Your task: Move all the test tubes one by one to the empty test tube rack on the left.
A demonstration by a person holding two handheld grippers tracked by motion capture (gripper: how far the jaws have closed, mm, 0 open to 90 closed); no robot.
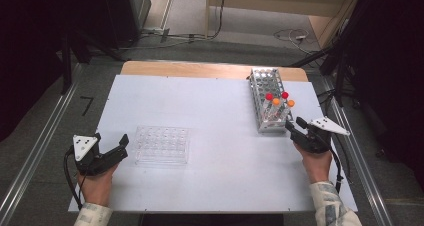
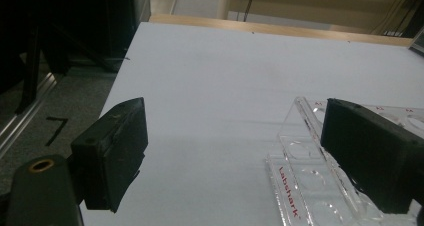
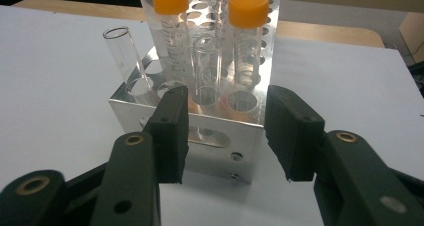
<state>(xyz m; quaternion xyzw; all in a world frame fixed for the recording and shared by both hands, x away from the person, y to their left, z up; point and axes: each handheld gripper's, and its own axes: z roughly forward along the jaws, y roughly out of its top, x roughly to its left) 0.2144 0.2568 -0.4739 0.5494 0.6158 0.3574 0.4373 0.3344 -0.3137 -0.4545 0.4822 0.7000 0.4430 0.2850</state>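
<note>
A metal tube rack (image 1: 265, 83) stands at the right of the white board (image 1: 210, 111). At its near end it holds two orange-capped tubes (image 1: 276, 101) and two red-capped tubes (image 1: 269, 96). In the right gripper view the rack (image 3: 125, 103) also holds an uncapped clear tube (image 3: 206, 66) and a tilted one (image 3: 125, 56). My right gripper (image 1: 294, 123) (image 3: 227, 131) is open just before the rack's near end; its jaws frame the wall without touching. A clear plastic well plate (image 1: 162, 145) (image 2: 305, 186) lies at centre left. My left gripper (image 1: 111, 141) (image 2: 235, 151) is open wide beside its left end.
The board's wooden far edge (image 1: 210, 68) lies beyond the rack. Metal rails (image 1: 45, 136) run along both sides of the table. Cables (image 1: 292, 35) lie on the floor behind, and dark stands (image 1: 67, 46) rise at the back left.
</note>
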